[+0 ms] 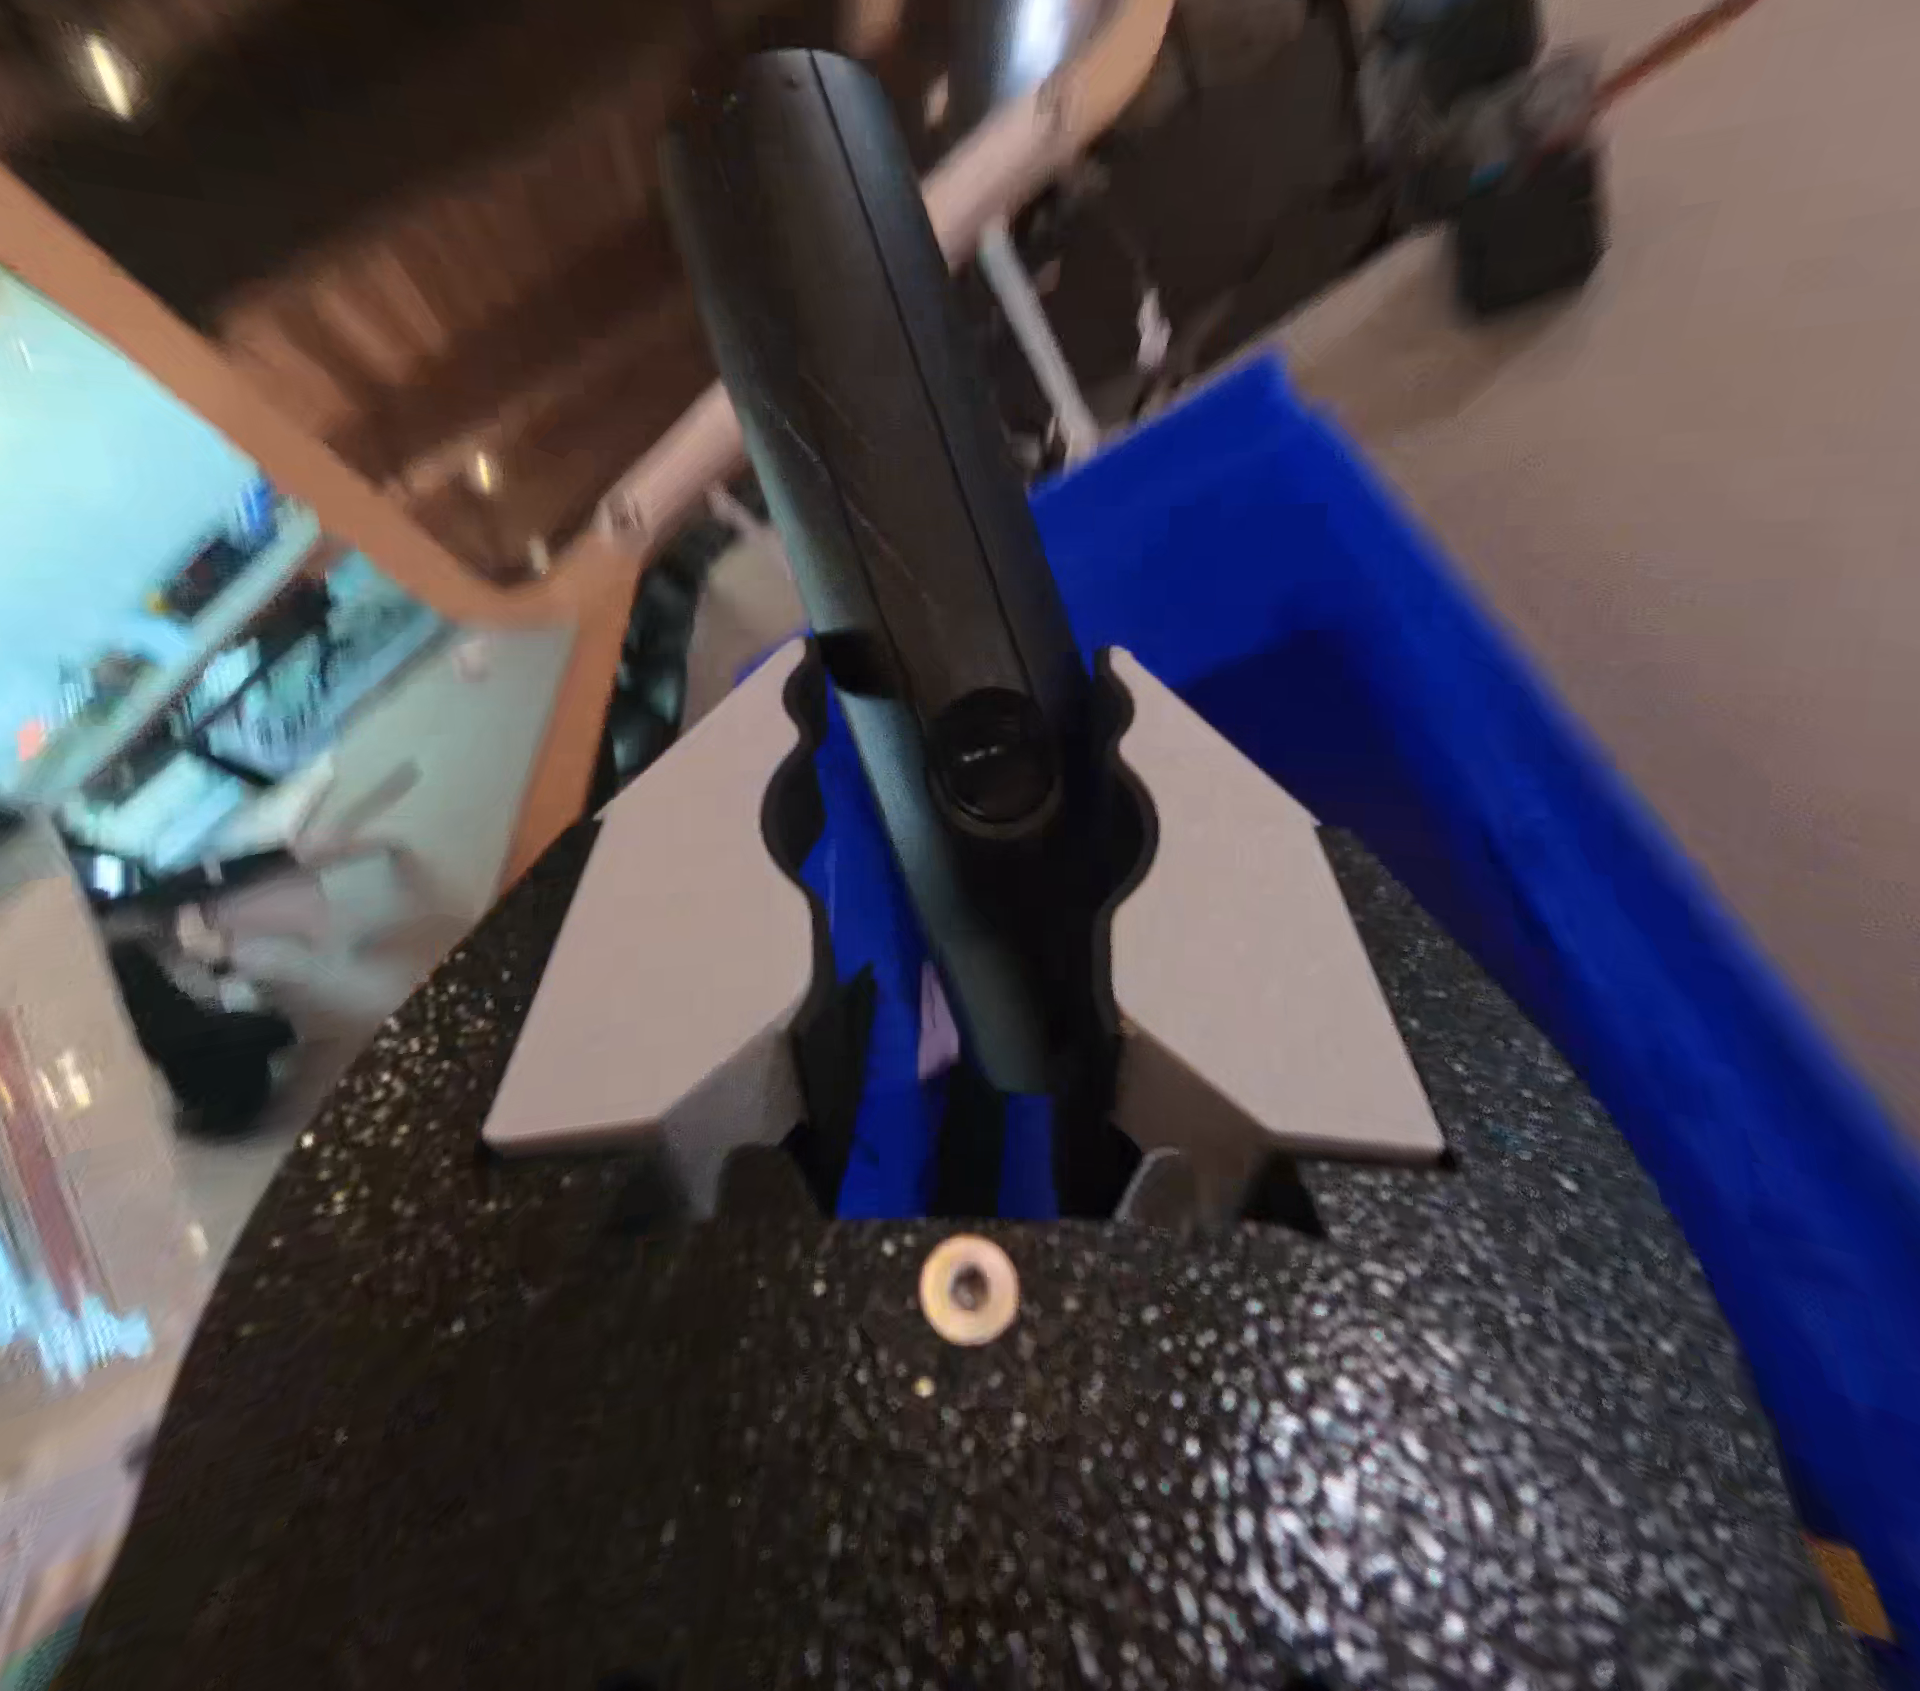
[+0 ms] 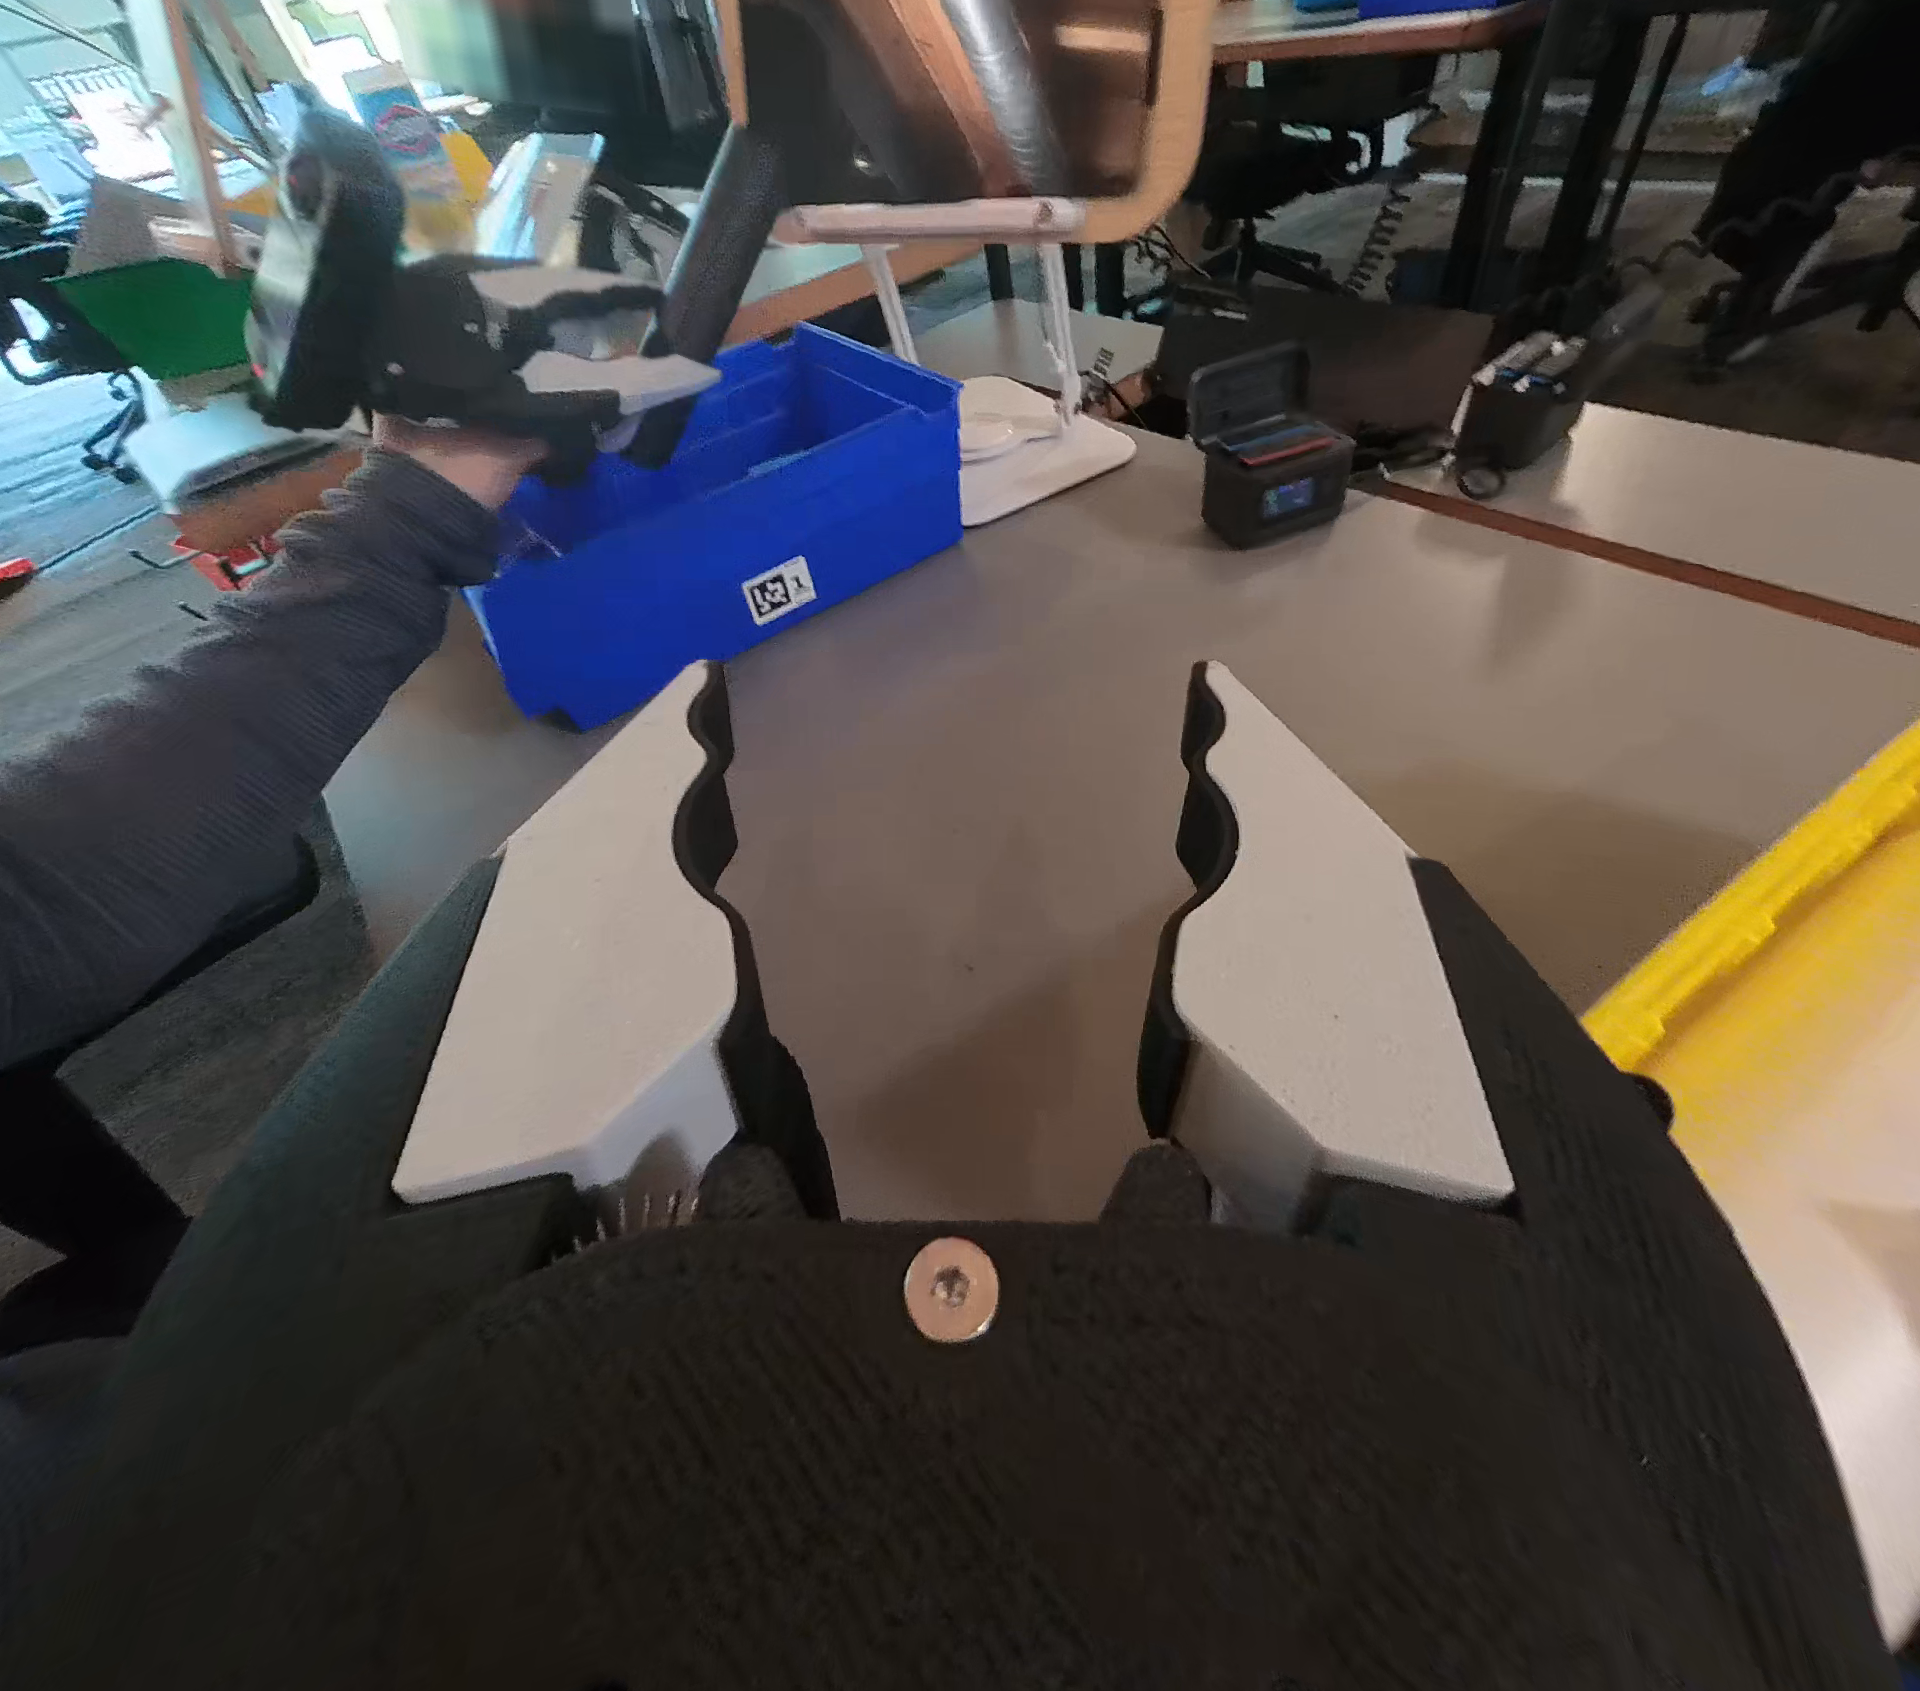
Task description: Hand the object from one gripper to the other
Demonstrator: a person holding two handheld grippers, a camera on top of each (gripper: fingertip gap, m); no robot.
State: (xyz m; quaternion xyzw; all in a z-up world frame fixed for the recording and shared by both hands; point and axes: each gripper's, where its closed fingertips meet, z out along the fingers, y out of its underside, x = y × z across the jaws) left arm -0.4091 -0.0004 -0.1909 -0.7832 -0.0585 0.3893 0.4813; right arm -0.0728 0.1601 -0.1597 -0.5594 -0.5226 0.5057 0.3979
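Note:
My left gripper (image 1: 956, 675) is shut on a long black handle-shaped object (image 1: 842, 353) that sticks up and away between the jaws. In the right wrist view the left gripper (image 2: 665, 342) is held above the blue bin (image 2: 727, 540) at the left, and the black object (image 2: 722, 244) tilts up and to the right out of it. My right gripper (image 2: 956, 696) is open and empty over the grey table (image 2: 1299, 675), well apart from the object, to its lower right.
A blue bin (image 1: 1403, 706) lies under and right of the left gripper. A white lamp stand (image 2: 1018, 405), a small black case (image 2: 1273, 457) and a black device (image 2: 1517, 405) stand behind. A yellow bin edge (image 2: 1766, 903) is at the right. A sleeved arm (image 2: 208, 706) holds the left gripper. Left tips to right tips: about 40 centimetres.

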